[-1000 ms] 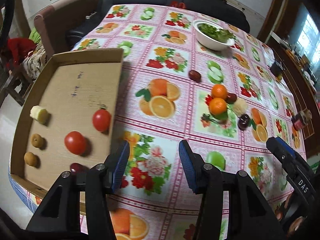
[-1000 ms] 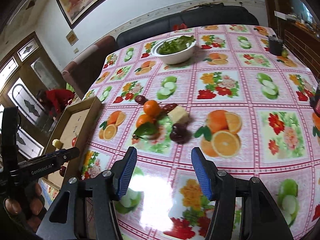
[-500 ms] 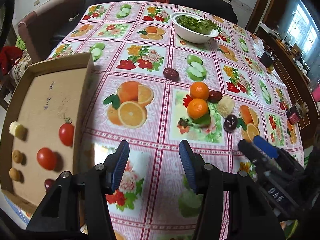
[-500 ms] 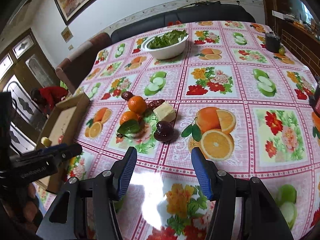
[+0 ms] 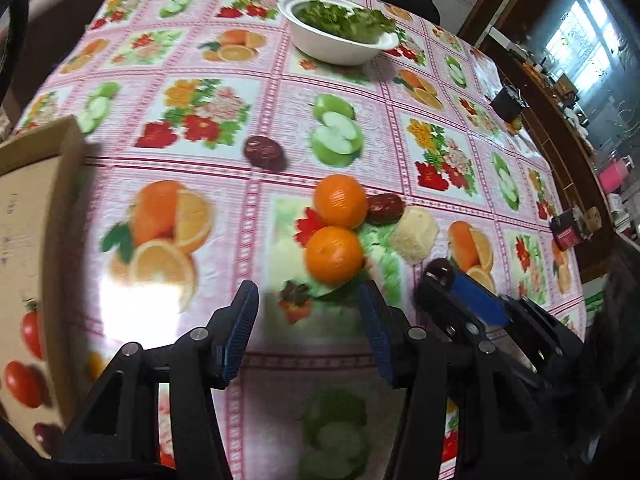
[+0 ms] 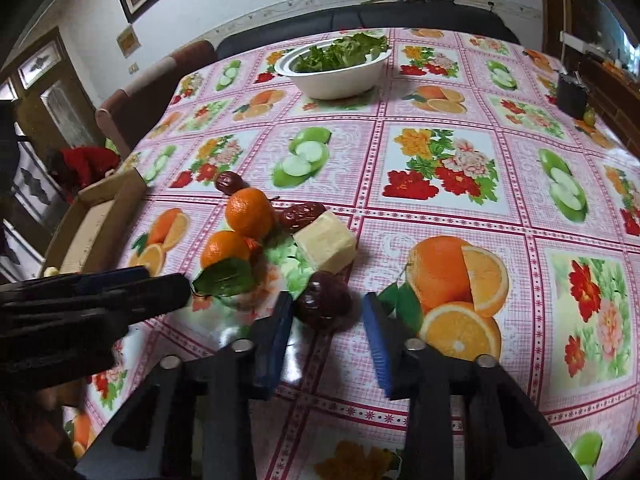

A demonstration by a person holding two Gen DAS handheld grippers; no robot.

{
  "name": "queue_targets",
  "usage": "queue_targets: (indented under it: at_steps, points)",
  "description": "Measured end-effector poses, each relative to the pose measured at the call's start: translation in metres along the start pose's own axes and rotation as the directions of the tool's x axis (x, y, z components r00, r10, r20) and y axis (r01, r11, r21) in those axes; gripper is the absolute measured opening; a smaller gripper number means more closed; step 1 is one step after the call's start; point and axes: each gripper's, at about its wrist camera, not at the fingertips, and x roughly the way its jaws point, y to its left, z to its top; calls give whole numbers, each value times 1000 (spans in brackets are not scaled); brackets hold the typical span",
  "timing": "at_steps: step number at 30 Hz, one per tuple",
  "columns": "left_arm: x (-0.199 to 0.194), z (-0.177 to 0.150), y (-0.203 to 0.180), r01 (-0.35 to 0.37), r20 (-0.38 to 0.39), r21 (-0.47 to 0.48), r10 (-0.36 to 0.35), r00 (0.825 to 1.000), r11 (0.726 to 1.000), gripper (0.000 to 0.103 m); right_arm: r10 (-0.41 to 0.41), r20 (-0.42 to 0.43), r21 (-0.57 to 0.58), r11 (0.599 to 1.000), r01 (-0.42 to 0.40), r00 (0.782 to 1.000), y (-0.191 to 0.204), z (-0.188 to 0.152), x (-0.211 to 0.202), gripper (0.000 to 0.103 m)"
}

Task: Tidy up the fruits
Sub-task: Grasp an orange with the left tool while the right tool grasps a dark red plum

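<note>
Both hand-held grippers have come forward and lower over the table (image 5: 256,92) since the earlier frames, and the loose fruit is now showing larger in both views, while the shallow brown cardboard tray (image 5: 36,200) has slid off toward the left edge of the left wrist view.

The right gripper (image 6: 326,304) has just been closing. Its blue-padded fingers (image 6: 280,320) are now standing much nearer together, pinching the dark red wrinkled date (image 6: 324,300), which is sitting on the pink fruit-print tablecloth between the tips. The left pad is lying against the date; on the other side the contact is hard to make out.

The left gripper (image 5: 308,296) is hanging over the cloth with its fingers (image 5: 244,320) spread wide and gripping nothing. The nearer round orange mandarin (image 5: 334,254) is lying just ahead of its tips, touching the farther orange mandarin (image 5: 341,200).

A second dark date (image 5: 384,208) is resting against the farther mandarin, with a pale yellow cube of fruit (image 5: 414,234) just beside it. A third dark date (image 5: 264,152) is lying apart, farther back. Two red tomatoes (image 5: 22,378) are sitting in the tray. A white bowl of green leaves (image 5: 340,48) is standing at the far end.
</note>
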Motion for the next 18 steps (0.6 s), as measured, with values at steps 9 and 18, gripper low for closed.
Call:
queue_targets:
  at_steps: [9,18]
  points:
    - [21,10,-16,9,8,9,-9,1000,1000,50,10,45,68,998,-13,999,-23,-3,-32,31]
    - [10,-1,-11,-65,50,13,64,997,998,31,18,71,84,996,-24,997,-23,-1,-51,31]
